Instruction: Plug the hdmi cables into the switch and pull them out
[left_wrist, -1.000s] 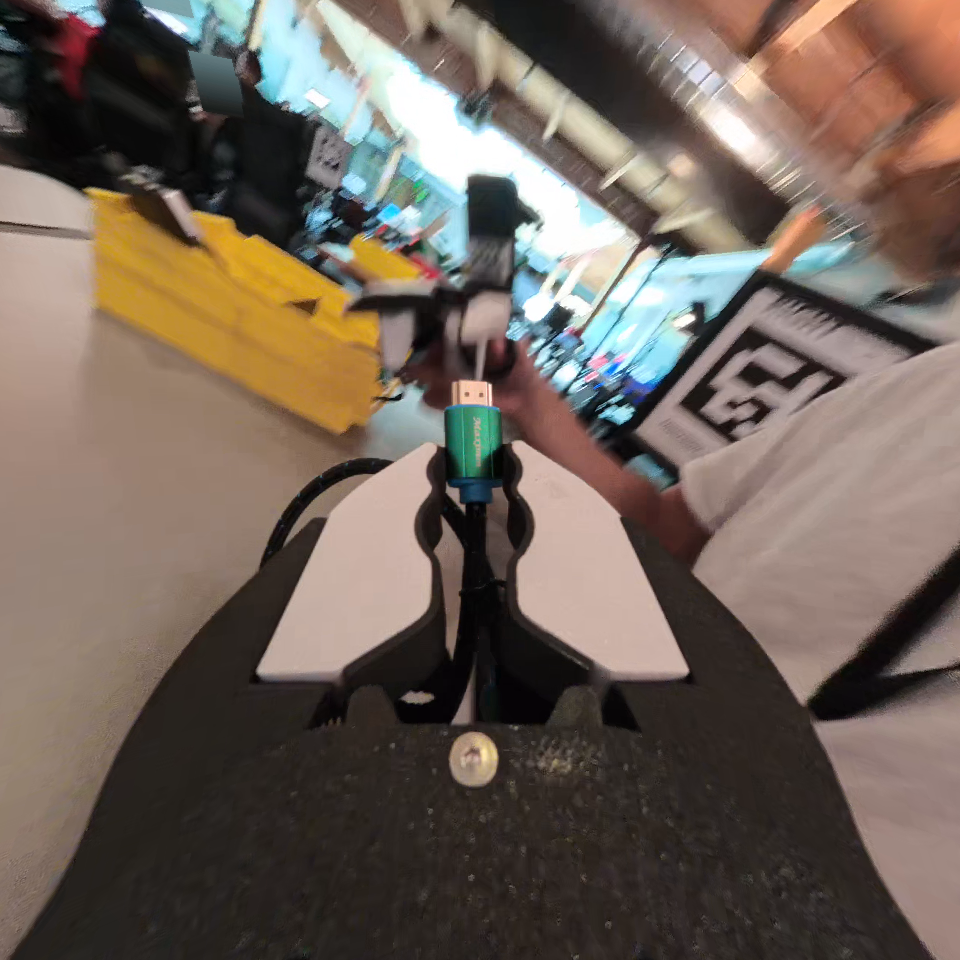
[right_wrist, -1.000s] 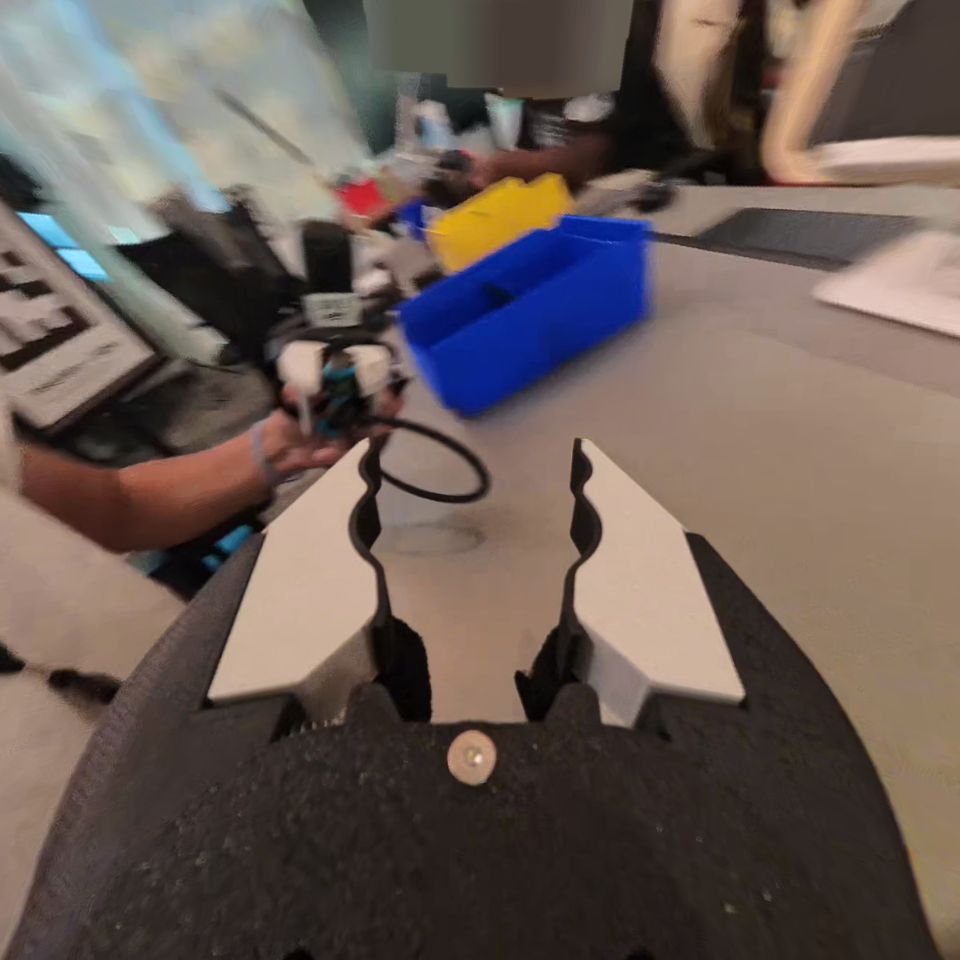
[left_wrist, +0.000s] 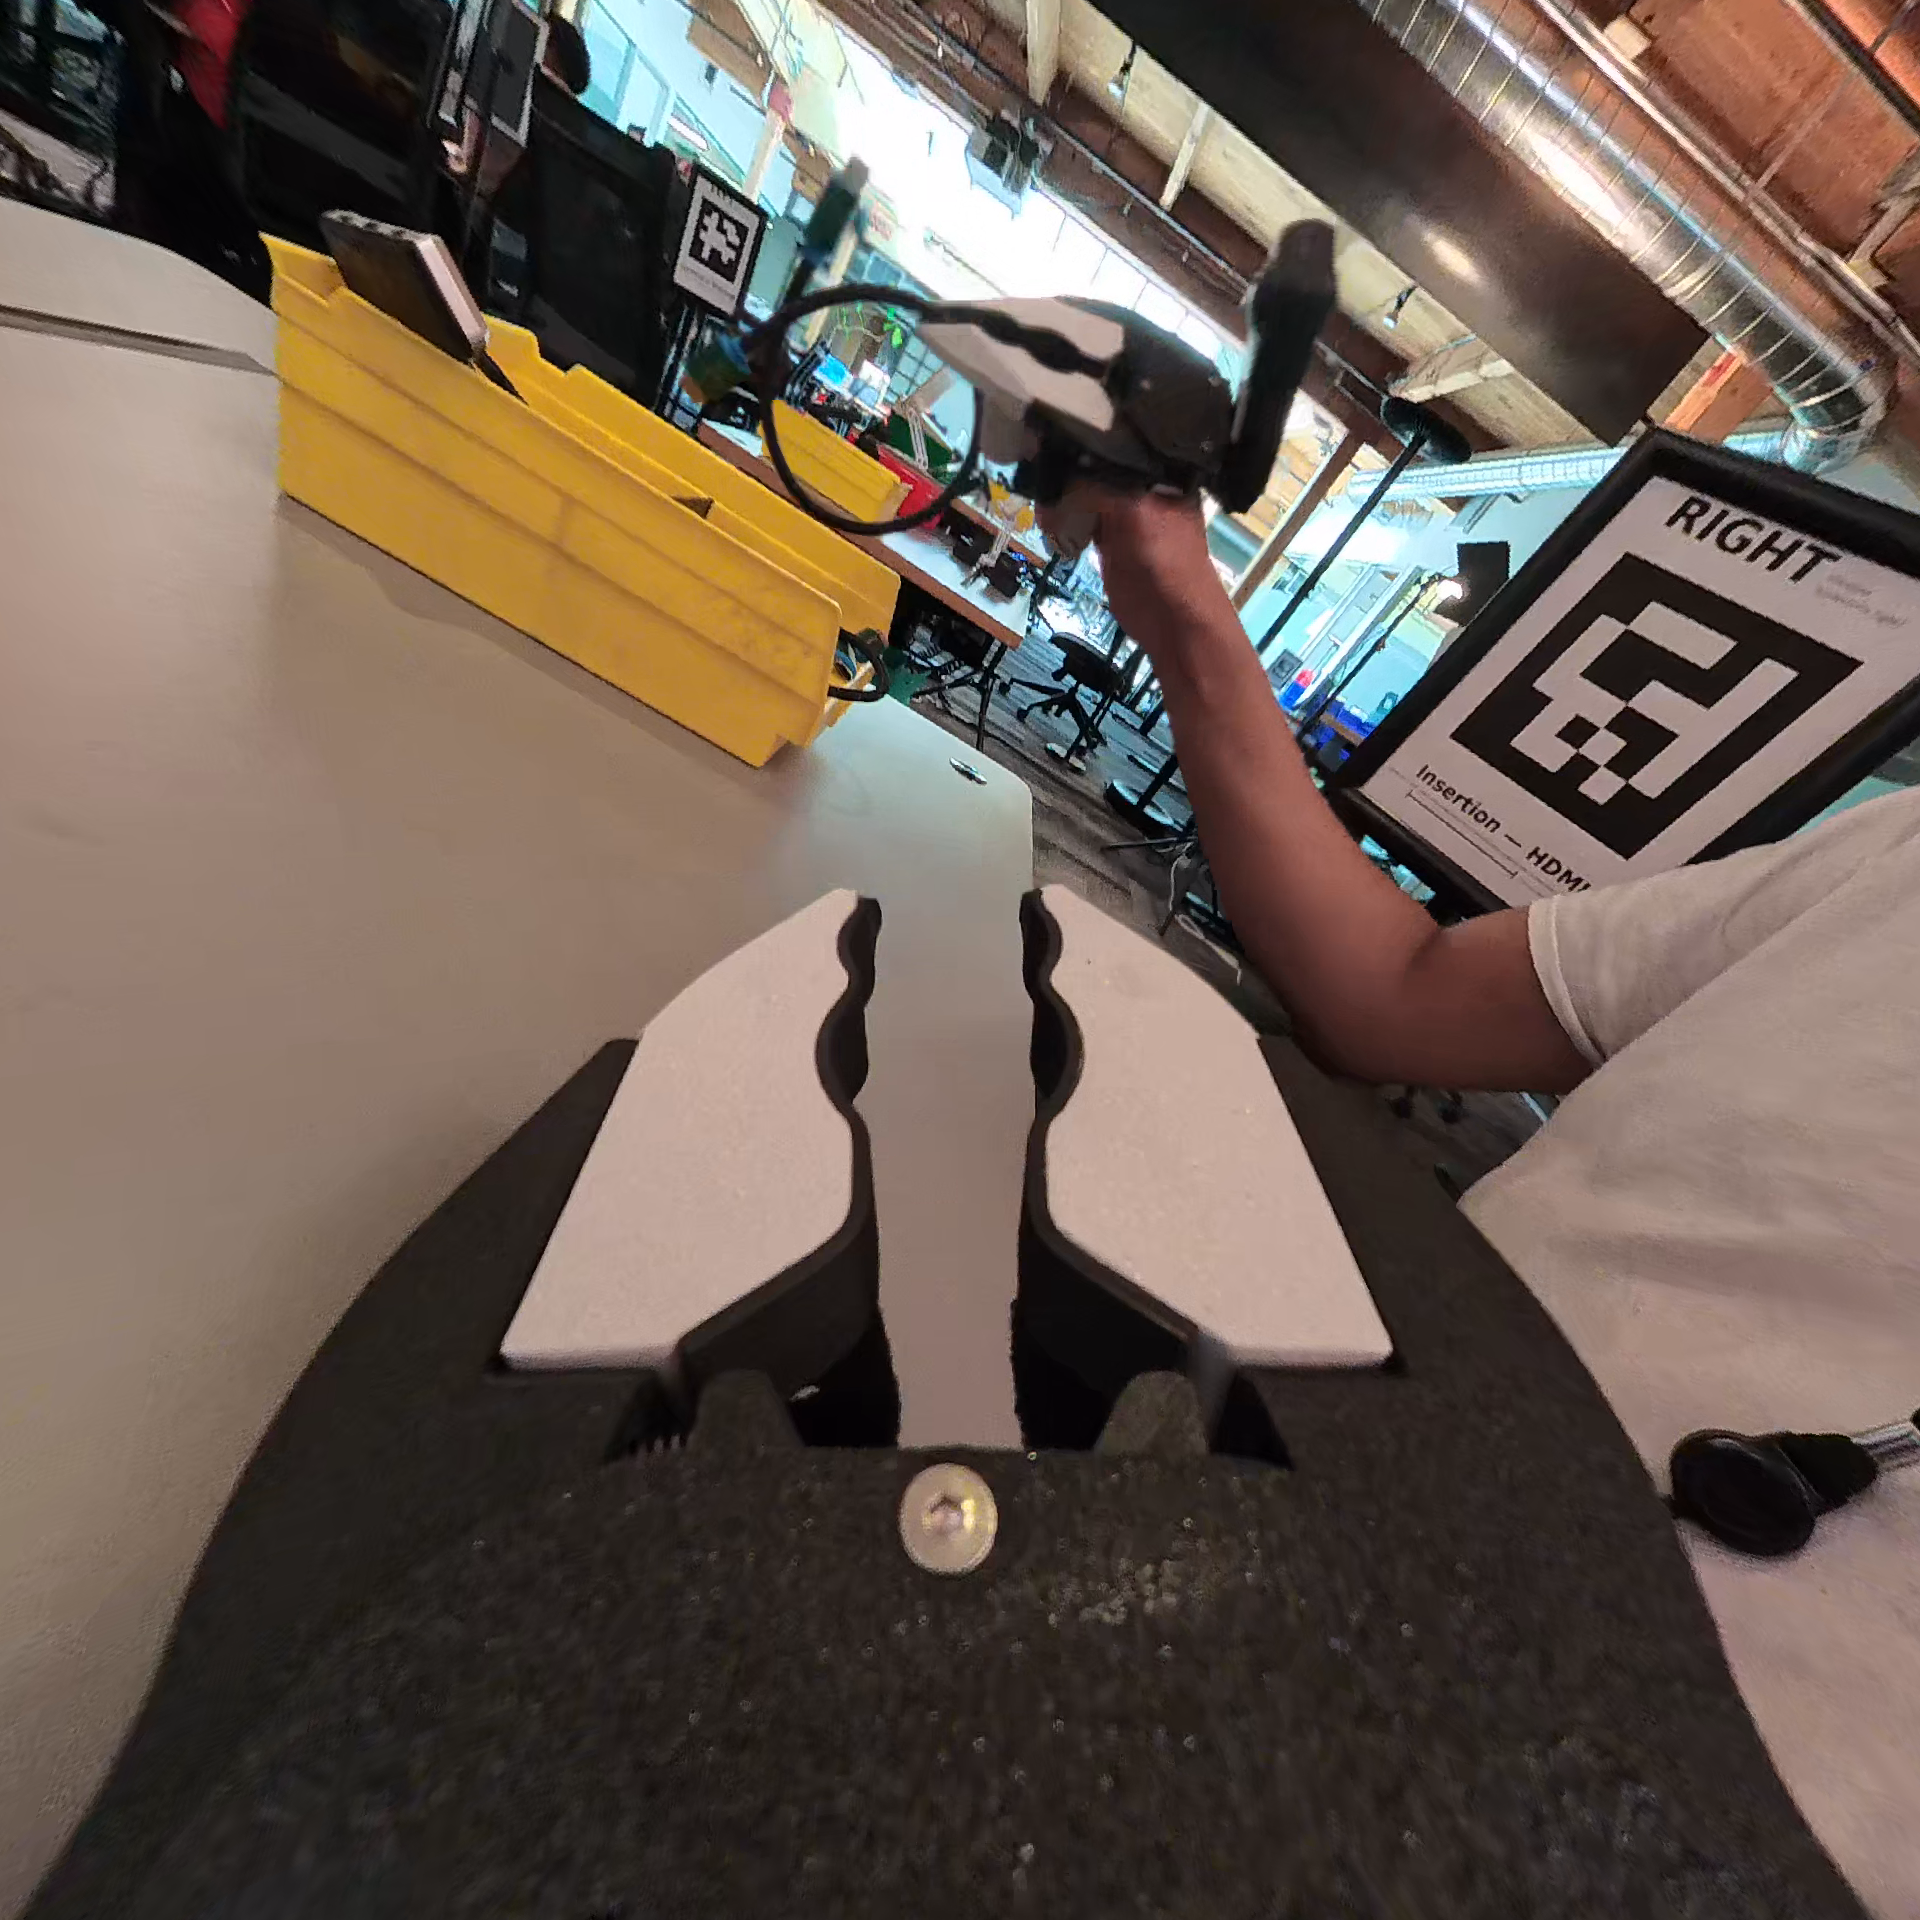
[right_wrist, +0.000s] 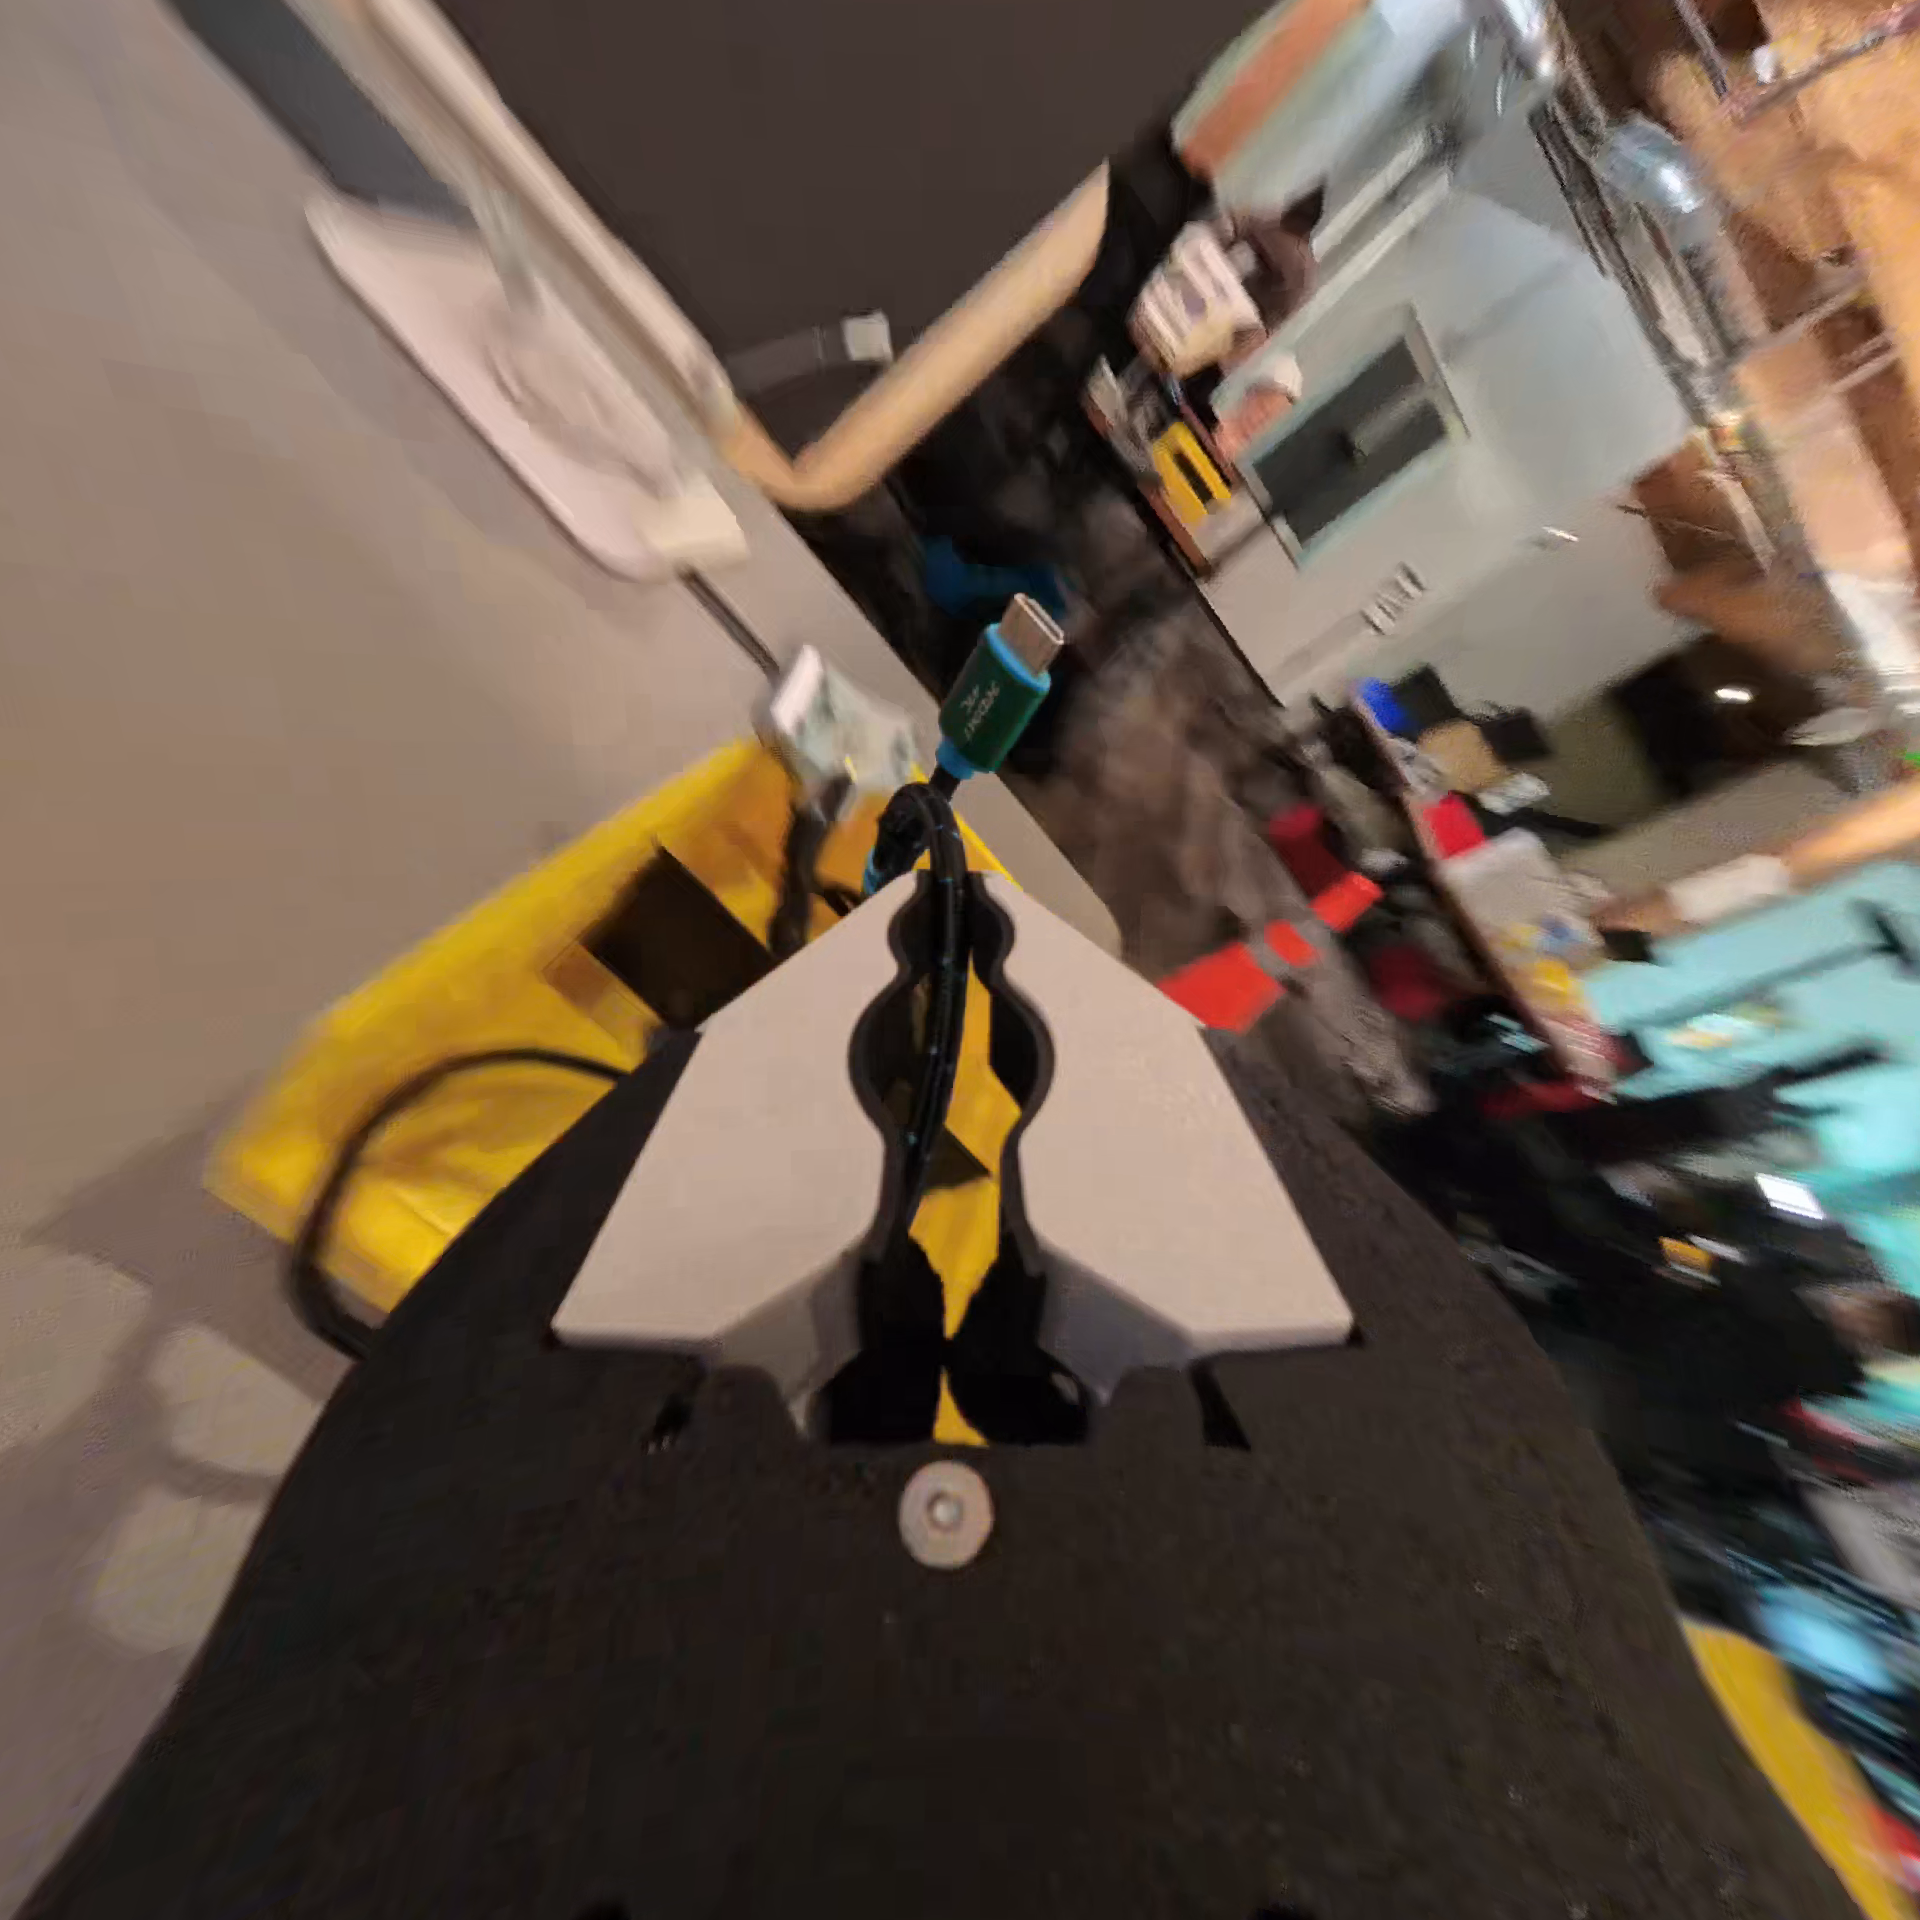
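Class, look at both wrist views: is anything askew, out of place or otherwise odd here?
Yes. The right gripper is shut on the braided black HDMI cable itself, not on its green metal plug, so the plug sticks out tilted past the fingertips. A flat grey device also leans askew in the yellow plastic bin.

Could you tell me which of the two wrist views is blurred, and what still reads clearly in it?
Right wrist view: background heavily motion-smeared, yet the right gripper and green HDMI plug read clearly. Left wrist view: mostly sharp, windows overexposed, only the raised gripper slightly blurred; wide-angle bending in both.
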